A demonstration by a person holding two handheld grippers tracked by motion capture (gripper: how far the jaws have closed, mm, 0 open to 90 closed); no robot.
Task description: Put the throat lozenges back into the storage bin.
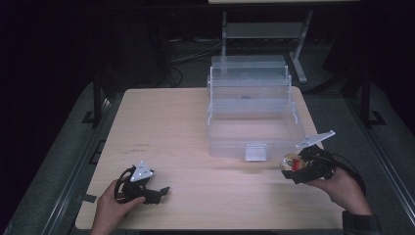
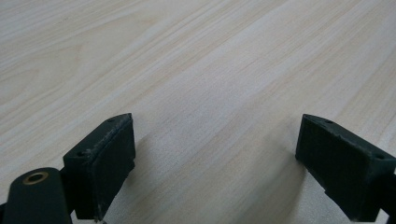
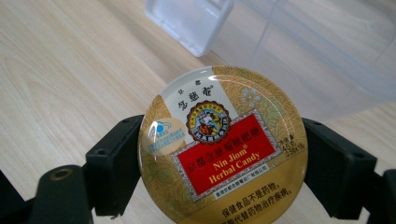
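Two grippers: we see one in each of the person's hands, at the near edge of the table (image 1: pixel 161 122).
Right gripper (image 1: pixel 289 169): its jaws are clamped on the two sides of a round candy tin (image 3: pixel 223 144); we read the grip plainly in the right gripper view, where both black pads press against the tin's rim.
Candy tin: gold lid with a red label, held face-up to the camera, lifted clear of the wood; in the high view we find it (image 1: pixel 290 162) near the table's right front, just off the front right corner of the clear storage box (image 1: pixel 249 112).
Left gripper (image 1: pixel 159 192): its jaws stand wide apart with nothing between them; in the left gripper view we see bare wood grain (image 2: pixel 201 70) past the pads.
Left hand (image 1: pixel 111 205): rests at the near left of the table, well apart from the tin and the box.
Storage box: transparent, lid raised at the back, standing on the right half of the table; its front latch (image 1: pixel 256 152) hangs toward us, and the same latch (image 3: pixel 189 23) lies just beyond the tin.
In the way: the box's front wall stands between the tin and the box's inside.
Surroundings: dark floor, cables and a metal frame (image 1: pixel 264 29) beyond the far edge.
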